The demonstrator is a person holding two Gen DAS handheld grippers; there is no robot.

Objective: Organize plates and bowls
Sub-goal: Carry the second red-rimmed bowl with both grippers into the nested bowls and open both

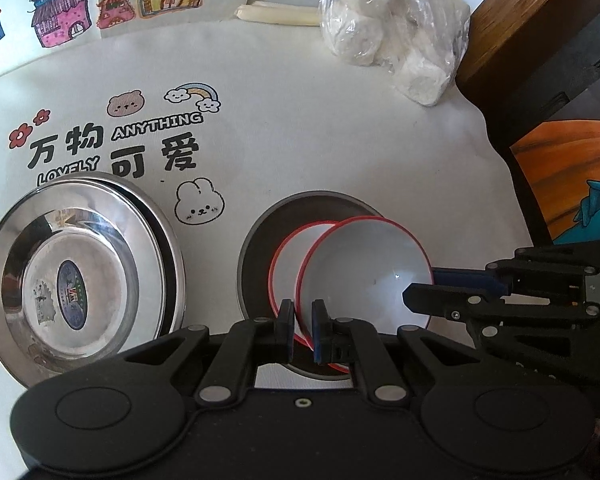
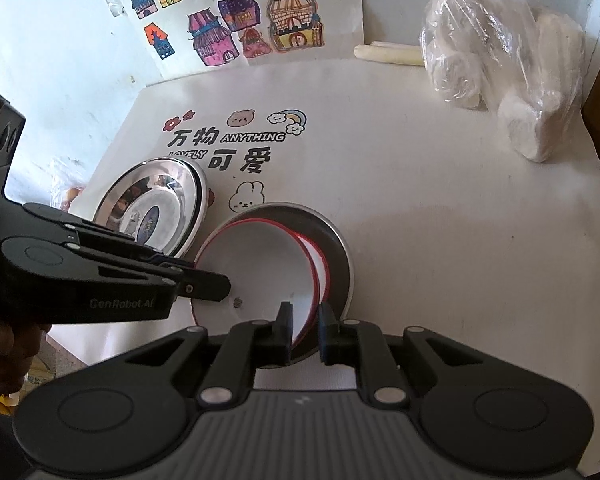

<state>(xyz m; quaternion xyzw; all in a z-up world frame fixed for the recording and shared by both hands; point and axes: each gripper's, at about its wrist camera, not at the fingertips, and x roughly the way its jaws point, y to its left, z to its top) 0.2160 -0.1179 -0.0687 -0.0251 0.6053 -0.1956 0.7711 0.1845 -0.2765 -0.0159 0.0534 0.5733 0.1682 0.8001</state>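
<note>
A white bowl with a red rim [image 1: 364,264] [image 2: 256,272] is tilted over a second bowl of the same kind [image 1: 290,258] [image 2: 321,266]. That second bowl sits in a dark grey plate [image 1: 260,240] [image 2: 336,240]. My left gripper [image 1: 303,320] [image 2: 216,280] is shut on the upper bowl's rim on one side. On the opposite side my right gripper [image 2: 305,328] [image 1: 424,286] is shut on the same rim. To the left lie stacked shiny steel plates [image 1: 80,276] [image 2: 152,204], apart from both grippers.
A plastic bag of white rolls [image 1: 392,32] [image 2: 500,72] and a pale stick [image 1: 276,14] [image 2: 388,54] lie at the table's back. Wooden furniture [image 1: 540,20] stands beyond the right table edge. Coloured house drawings [image 2: 236,28] hang on the wall.
</note>
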